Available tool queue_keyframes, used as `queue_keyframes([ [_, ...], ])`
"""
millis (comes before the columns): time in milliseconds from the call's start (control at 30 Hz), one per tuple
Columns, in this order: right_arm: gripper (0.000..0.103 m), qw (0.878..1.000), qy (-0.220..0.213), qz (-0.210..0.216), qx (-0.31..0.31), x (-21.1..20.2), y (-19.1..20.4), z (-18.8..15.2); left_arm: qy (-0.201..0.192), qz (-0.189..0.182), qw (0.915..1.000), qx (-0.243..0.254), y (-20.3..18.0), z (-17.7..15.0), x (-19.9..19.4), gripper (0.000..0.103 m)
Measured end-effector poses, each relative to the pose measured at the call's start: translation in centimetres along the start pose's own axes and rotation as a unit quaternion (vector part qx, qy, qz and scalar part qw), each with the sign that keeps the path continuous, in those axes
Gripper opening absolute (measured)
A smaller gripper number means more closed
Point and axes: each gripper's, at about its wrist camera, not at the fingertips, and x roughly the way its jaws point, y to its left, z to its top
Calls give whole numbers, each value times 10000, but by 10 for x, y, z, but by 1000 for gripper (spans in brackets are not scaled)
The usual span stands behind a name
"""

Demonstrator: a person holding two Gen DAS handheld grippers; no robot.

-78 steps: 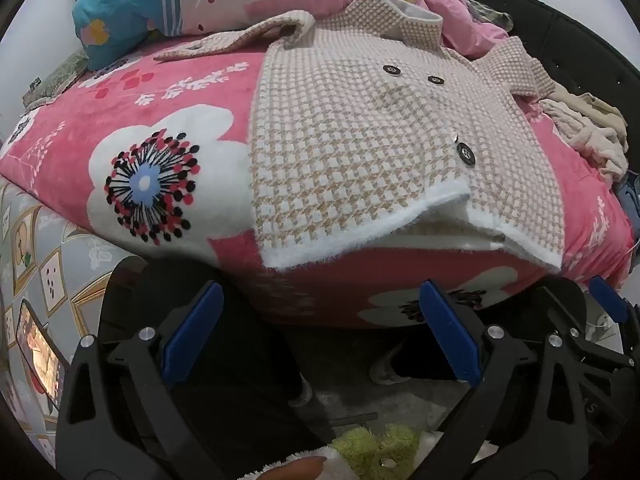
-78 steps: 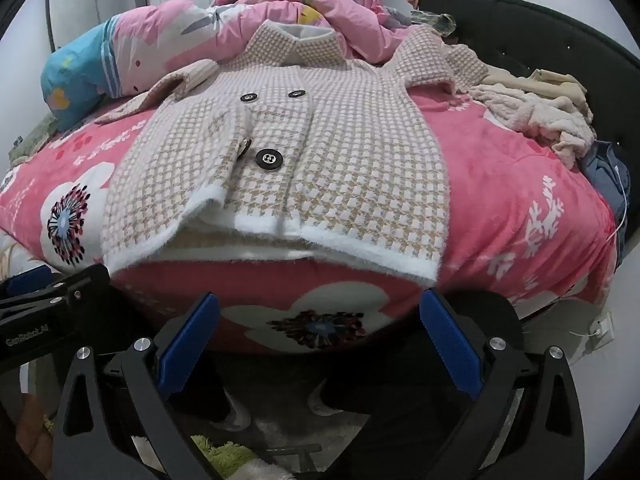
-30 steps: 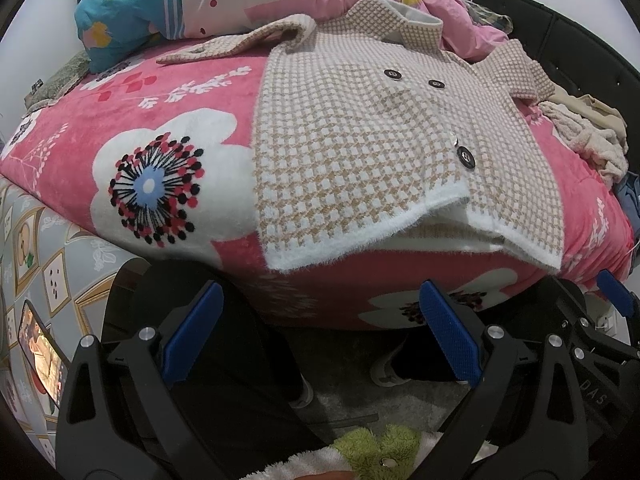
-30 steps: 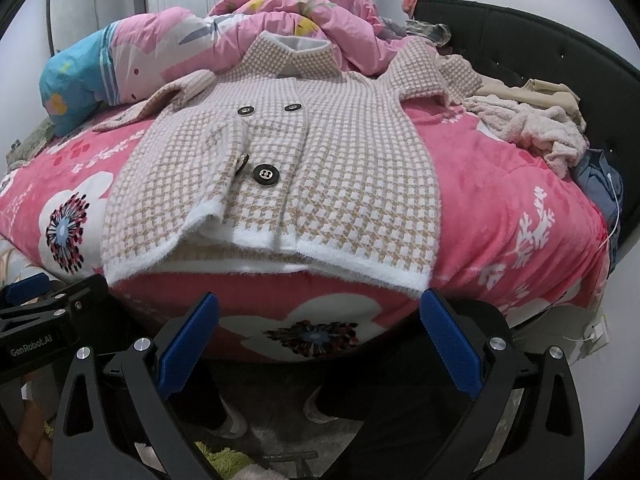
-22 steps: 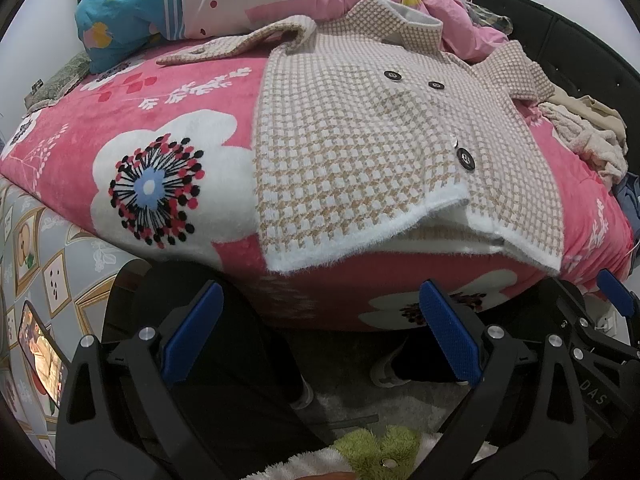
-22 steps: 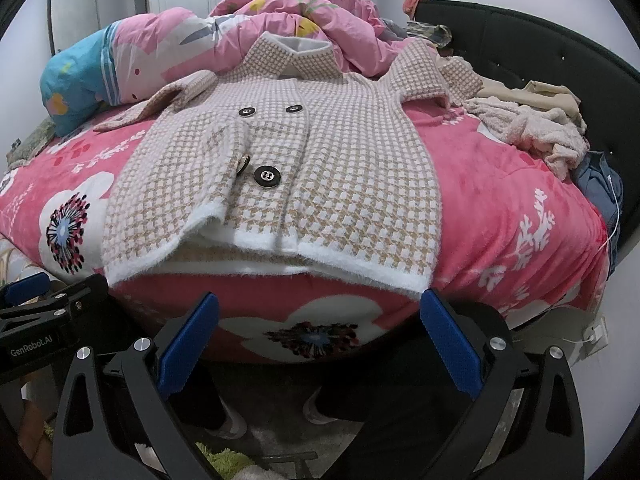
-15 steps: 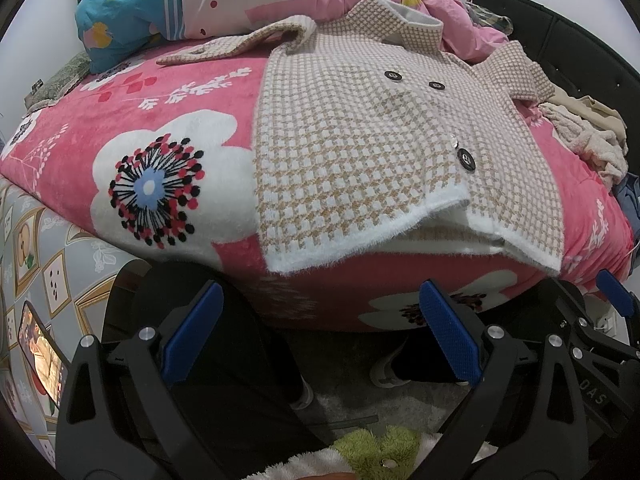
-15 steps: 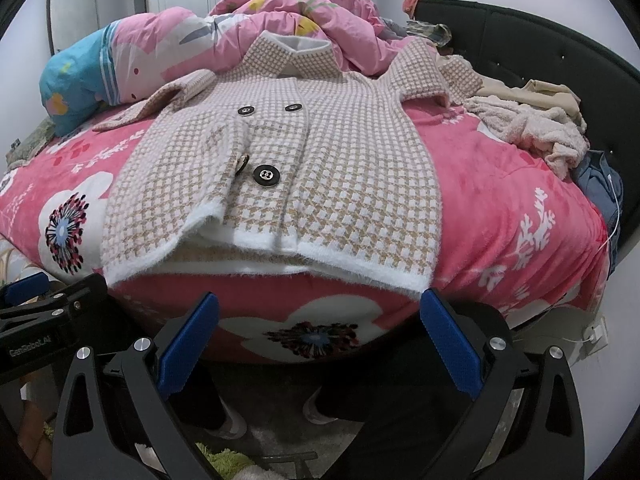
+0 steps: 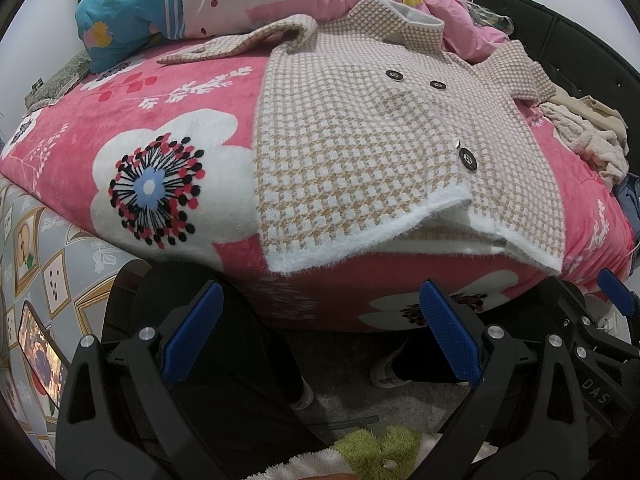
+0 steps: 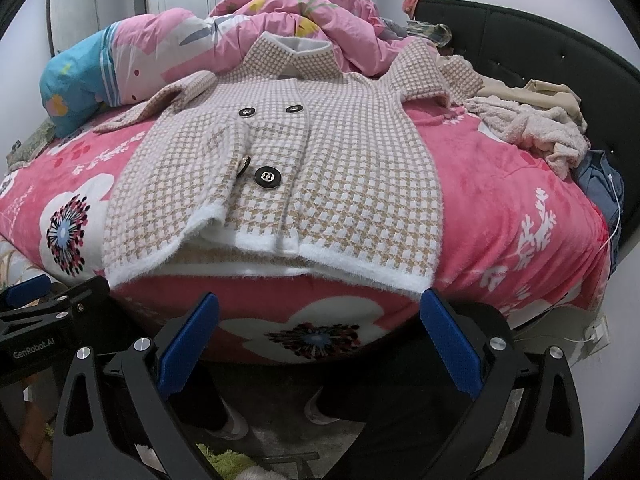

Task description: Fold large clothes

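A beige and white houndstooth coat [image 9: 360, 140] with black buttons lies face up and spread on the pink flowered bed, collar at the far side, white fuzzy hem at the near edge. It also shows in the right wrist view [image 10: 320, 168]. Its left sleeve [image 9: 232, 46] stretches out to the left; the right sleeve [image 10: 432, 72] lies toward the headboard. My left gripper [image 9: 320, 336] is open and empty, held below the bed's near edge, under the hem's left part. My right gripper [image 10: 318, 338] is open and empty, below the hem's right part.
A rumpled pink quilt [image 10: 288, 20] and a blue pillow [image 9: 120, 28] are piled behind the coat. Beige and cream clothes [image 10: 532, 120] lie at the right by the black headboard [image 10: 540, 52]. A person's legs and shoes [image 10: 228, 424] stand on the floor below.
Both grippers have held almost still, only drifting slightly. The coat has not moved.
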Motion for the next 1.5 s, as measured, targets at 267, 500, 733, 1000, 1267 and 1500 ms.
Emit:
queue_keyframes([
  [267,98,10000,-12,-3,0,0,-1,0,-4,0,10000,4,0,-1,0,95],
  [500,98,10000,-29,-13,2,-1,-2,0,-14,6,10000,-18,2,2,1,95],
  [733,98,10000,-73,-41,-24,-1,-1,4,-21,26,10000,-40,3,3,4,95],
  [1000,98,9994,-300,29,-146,0,2,22,-73,129,9999,-48,6,16,11,95],
  [1267,98,9960,-631,-13,-640,5,16,67,-297,388,9986,-186,22,56,19,95],
  [1500,98,9897,-741,175,-1213,23,46,116,-548,405,9963,-515,44,98,31,95],
])
